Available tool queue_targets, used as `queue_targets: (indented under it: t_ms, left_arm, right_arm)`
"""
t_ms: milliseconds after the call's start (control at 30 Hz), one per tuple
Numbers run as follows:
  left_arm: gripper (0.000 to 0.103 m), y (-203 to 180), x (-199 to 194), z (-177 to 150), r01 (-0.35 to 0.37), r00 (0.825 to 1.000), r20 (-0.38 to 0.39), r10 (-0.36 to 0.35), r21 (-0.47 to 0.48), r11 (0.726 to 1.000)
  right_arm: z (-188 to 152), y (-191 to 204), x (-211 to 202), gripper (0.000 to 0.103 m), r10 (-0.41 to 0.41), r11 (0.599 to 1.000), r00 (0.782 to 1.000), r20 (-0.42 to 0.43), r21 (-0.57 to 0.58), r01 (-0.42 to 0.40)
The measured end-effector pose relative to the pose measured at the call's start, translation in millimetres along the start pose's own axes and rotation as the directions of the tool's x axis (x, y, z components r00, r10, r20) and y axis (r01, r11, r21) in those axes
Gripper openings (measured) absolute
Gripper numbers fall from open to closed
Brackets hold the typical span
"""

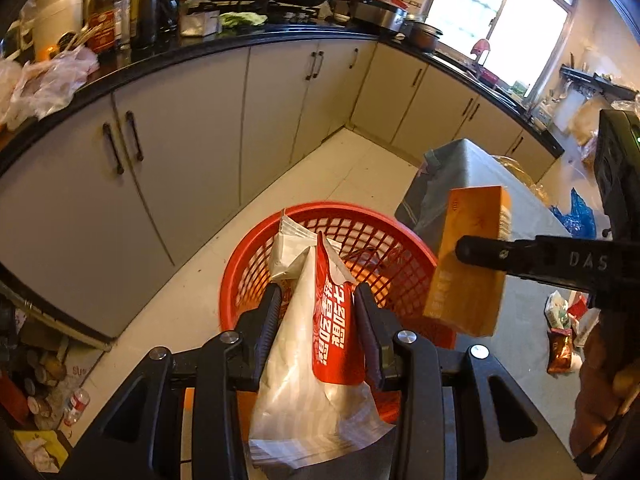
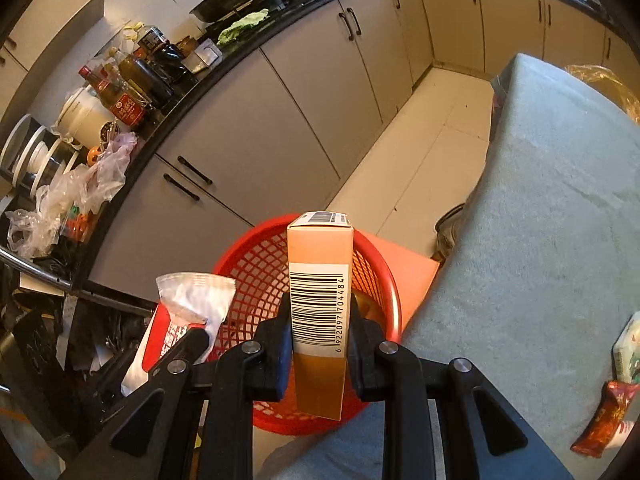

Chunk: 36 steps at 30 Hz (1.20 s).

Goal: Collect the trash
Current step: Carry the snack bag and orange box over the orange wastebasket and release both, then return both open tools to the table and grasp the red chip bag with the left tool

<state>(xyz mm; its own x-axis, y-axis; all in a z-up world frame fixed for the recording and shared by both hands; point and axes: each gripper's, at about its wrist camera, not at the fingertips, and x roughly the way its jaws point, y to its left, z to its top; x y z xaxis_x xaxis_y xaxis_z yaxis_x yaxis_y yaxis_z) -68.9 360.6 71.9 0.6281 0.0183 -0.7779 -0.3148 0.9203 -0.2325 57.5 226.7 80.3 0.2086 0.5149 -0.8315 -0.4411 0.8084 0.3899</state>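
The left tongs [image 1: 316, 312] pinch a white and red pouch [image 1: 316, 344] between their pads. The pouch's long axis runs along the fingers: its torn top end points forward and away from the tongs, over the red basket [image 1: 384, 240], and its wide bottom end hangs back between the arms of the tool. In the right wrist view the pouch [image 2: 188, 300] shows to the left of the right tongs, its white end toward the basket rim.

The right tongs [image 2: 320, 320] are pressed onto an orange box [image 2: 320, 292], one pad on each narrow side. The box's long axis also lies along the fingers, with the barcode face turned to the camera and the far end pointing forward over the basket [image 2: 256, 264]. In the left wrist view the box [image 1: 468, 260] hangs to the right of the left tongs, tilted, its upper end leaning away, held by the right tongs [image 1: 464, 250] that reach in from the right edge.

The basket stands on the floor just ahead of and below both tongs, beside a tabletop [image 2: 560, 200] covered in grey cloth to the right. A few wrappers [image 2: 600, 420] lie on that cloth, well right of the right tongs.
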Motion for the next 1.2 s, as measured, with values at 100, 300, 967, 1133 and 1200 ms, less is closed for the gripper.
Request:
queue_targets:
  t_ms: [100,300,967,1133,1200]
  left_arm:
    - [0.051,-0.6,-0.7,7.5,0.004,1.0,0.02,-0.003,-0.009,1.0]
    - [0.061,1.1,-15.1,11.1,0.021,0.998,0.058,-0.019,-0.025,0.999]
    - [0.068,5.1,-98.4,-43.7,-0.135,0.984,0.124,0.126,0.065,0.989]
    - [0.068,-13.5,-112.3,-55.7,-0.167,0.978,0.137,0.16,0.042,0.985]
    - [0.068,-25.1,-118.1,-64.1,-0.179,0.975,0.144,0.171,0.044,0.983]
  right_arm:
    - [4.8,1.6,3.5,0.027,0.013,1.0,1.0,-0.001,0.004,-0.013]
    - [6.4,-3.8,-9.3,0.029,0.009,1.0,1.0,0.017,0.023,-0.009]
    - [-63.0,3.7,-64.7,0.038,-0.091,0.996,0.994,0.052,0.015,0.091]
    - [-81.1,-5.8,-65.7,0.038,-0.062,0.998,0.998,0.008,-0.031,0.062]
    - [-84.4,-11.1,-69.9,0.038,-0.065,0.997,0.998,0.005,-0.047,0.066]
